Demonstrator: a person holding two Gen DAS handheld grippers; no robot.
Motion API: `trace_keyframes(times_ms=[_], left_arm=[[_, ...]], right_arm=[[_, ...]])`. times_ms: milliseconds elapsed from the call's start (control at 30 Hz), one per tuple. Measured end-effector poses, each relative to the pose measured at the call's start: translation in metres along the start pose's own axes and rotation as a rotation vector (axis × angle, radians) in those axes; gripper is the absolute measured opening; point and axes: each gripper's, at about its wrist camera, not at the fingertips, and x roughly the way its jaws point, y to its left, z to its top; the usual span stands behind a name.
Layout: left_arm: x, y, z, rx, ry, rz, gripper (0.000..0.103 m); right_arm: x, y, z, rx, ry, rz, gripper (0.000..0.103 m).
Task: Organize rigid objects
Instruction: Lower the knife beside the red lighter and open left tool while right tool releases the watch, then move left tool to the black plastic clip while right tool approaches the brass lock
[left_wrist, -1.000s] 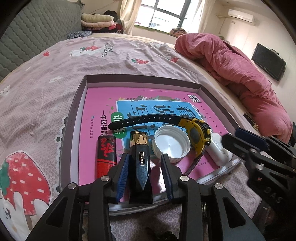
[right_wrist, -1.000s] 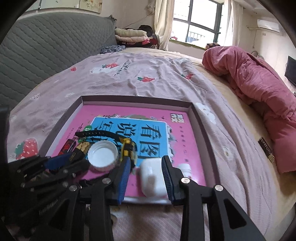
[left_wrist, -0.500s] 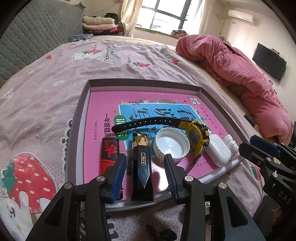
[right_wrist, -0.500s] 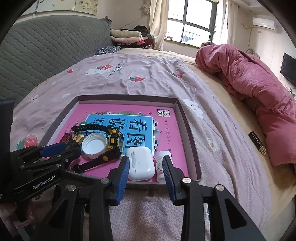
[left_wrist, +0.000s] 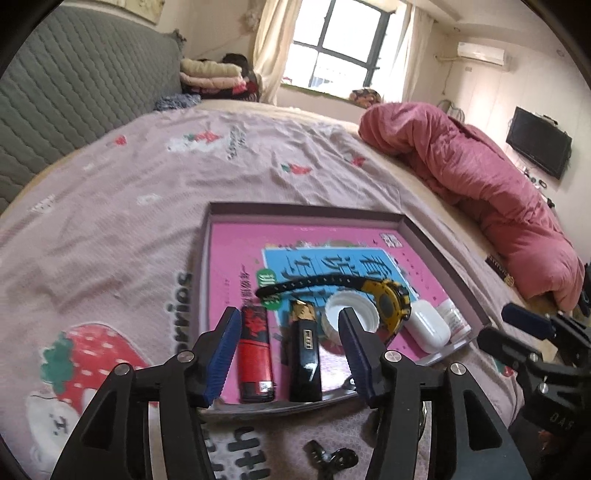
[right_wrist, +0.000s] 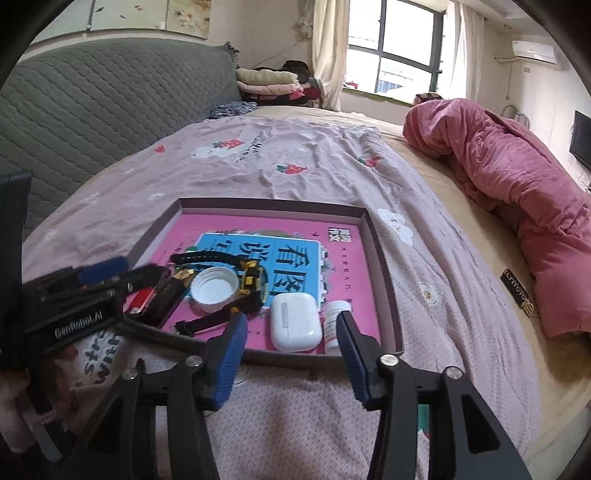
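Note:
A shallow box tray (left_wrist: 436, 236) (right_wrist: 388, 280) lies on the bed with a pink book in it. Along its near edge lie a red lighter (left_wrist: 255, 350), a black lighter (left_wrist: 304, 354) (right_wrist: 166, 299), a white cap (left_wrist: 349, 314) (right_wrist: 214, 288), a yellow and black watch (left_wrist: 386, 299) (right_wrist: 251, 280), a white earbud case (left_wrist: 430, 330) (right_wrist: 295, 321) and a small white bottle (left_wrist: 452, 317) (right_wrist: 334, 321). My left gripper (left_wrist: 288, 354) is open and empty above the lighters. My right gripper (right_wrist: 291, 354) is open and empty, just short of the tray's near edge by the earbud case.
A pink strawberry-print sheet (left_wrist: 147, 206) covers the bed. A rolled red quilt (left_wrist: 480, 177) (right_wrist: 517, 177) lies along the right side. A grey padded headboard (right_wrist: 92, 103) is at the left. Folded clothes (right_wrist: 273, 81) sit at the back by the window.
Both grippers have pulled back and up from the tray and opened wider. The black lighter and the earbud case stay in the tray, no longer between the fingers.

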Motion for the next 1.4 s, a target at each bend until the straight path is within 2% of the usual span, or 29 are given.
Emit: trace_keyframes(times_ms=[200, 467, 600, 900, 1167, 1400], left_arm=[[-0.019, 0.007, -0.005, -0.007, 0.012, 0.0, 0.057], [-0.035, -0.009, -0.023, 0.025, 0.074, -0.016, 0.058], [-0.038, -0.021, -0.038, 0.038, 0.132, -0.014, 0.058], [-0.027, -0.036, -0.064, 0.083, 0.248, 0.015, 0.058], [-0.017, -0.033, -0.07, 0.066, 0.276, 0.014, 0.058], [-0.007, -0.025, -0.07, 0.006, 0.294, -0.005, 0.057]], right_arm=[[-0.005, 0.009, -0.007, -0.022, 0.022, 0.06, 0.053], [-0.011, 0.019, -0.02, -0.063, 0.046, 0.107, 0.056], [-0.012, 0.017, -0.025, -0.057, 0.063, 0.119, 0.056], [-0.012, 0.014, -0.034, -0.058, 0.077, 0.14, 0.056], [-0.007, 0.01, -0.038, -0.039, 0.096, 0.163, 0.056], [0.0, 0.011, -0.04, -0.033, 0.112, 0.166, 0.056]])
